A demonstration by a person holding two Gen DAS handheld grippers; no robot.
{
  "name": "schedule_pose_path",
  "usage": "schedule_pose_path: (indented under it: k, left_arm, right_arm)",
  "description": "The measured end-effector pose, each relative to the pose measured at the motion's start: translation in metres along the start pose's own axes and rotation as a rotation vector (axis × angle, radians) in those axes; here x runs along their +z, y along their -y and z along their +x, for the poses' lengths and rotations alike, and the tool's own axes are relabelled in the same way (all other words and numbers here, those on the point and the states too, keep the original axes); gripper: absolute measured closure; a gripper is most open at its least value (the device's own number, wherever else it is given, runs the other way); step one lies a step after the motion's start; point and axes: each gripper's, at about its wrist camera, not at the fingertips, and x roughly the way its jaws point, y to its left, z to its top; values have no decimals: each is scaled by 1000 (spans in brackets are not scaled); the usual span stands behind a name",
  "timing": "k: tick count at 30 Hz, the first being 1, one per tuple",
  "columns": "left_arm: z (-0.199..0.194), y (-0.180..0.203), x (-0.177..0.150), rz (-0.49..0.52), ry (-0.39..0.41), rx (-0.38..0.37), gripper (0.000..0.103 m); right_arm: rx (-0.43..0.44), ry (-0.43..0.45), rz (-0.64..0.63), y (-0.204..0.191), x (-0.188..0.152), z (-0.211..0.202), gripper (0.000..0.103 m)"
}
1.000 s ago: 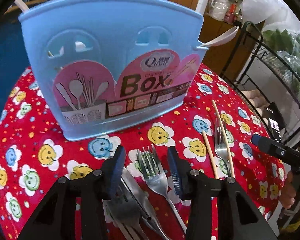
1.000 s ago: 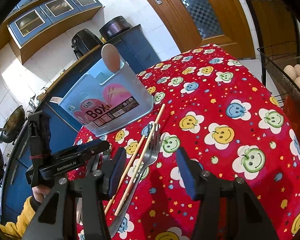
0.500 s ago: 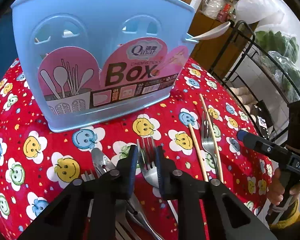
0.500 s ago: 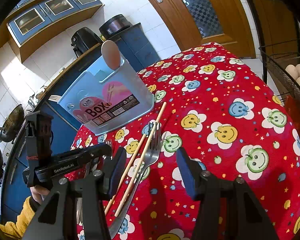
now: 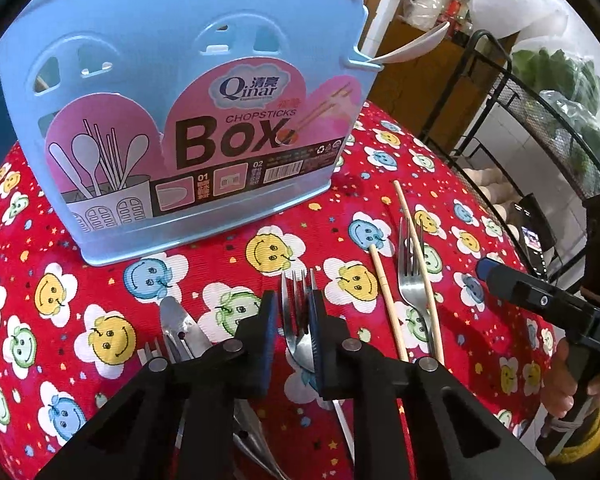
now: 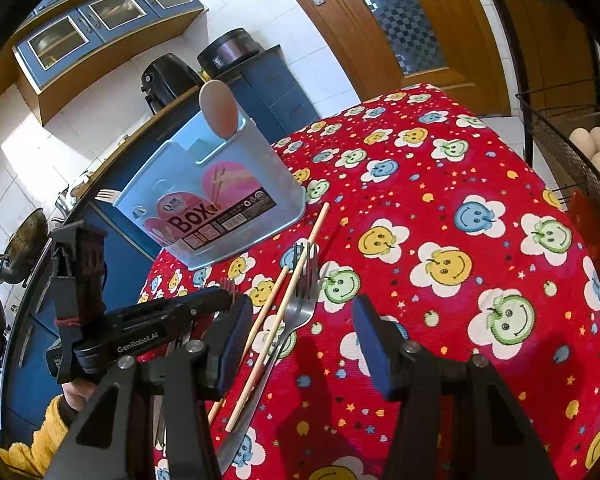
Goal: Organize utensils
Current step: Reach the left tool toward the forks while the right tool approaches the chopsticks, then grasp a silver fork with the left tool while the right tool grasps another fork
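Red tablecloth (image 6: 480,216): box (image 5: 188,120), forks (image 5: 414,280), chopsticks (image 5: 418,268).

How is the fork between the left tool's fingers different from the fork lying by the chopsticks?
The gripped fork sits pinched between the left gripper fingers; the other fork lies free on the tablecloth. The free fork has chopsticks on either side; the gripped one has none. Both are silver metal, tines toward the blue box.

Eggs (image 6: 598,152) fill a wire rack (image 6: 556,136) beside the smiley tablecloth (image 6: 440,208).
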Motion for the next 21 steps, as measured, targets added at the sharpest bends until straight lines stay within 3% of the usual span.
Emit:
schedule_pose_path:
  k: [13, 14, 16, 21]
  left_arm:
    - [6, 10, 3, 46, 20, 39, 78]
    - [6, 10, 3, 42, 19, 39, 79]
    - [6, 10, 3, 37, 18, 28, 89]
    - [4, 10, 1, 12, 33, 23, 92]
  right_arm:
    - [-7, 2, -29, -3, 13, 4, 47]
    - [-4, 0, -36, -3, 18, 6, 47]
    - [-5, -8, -41, -3, 27, 11, 47]
    - [4, -47, -25, 0, 47, 32, 47]
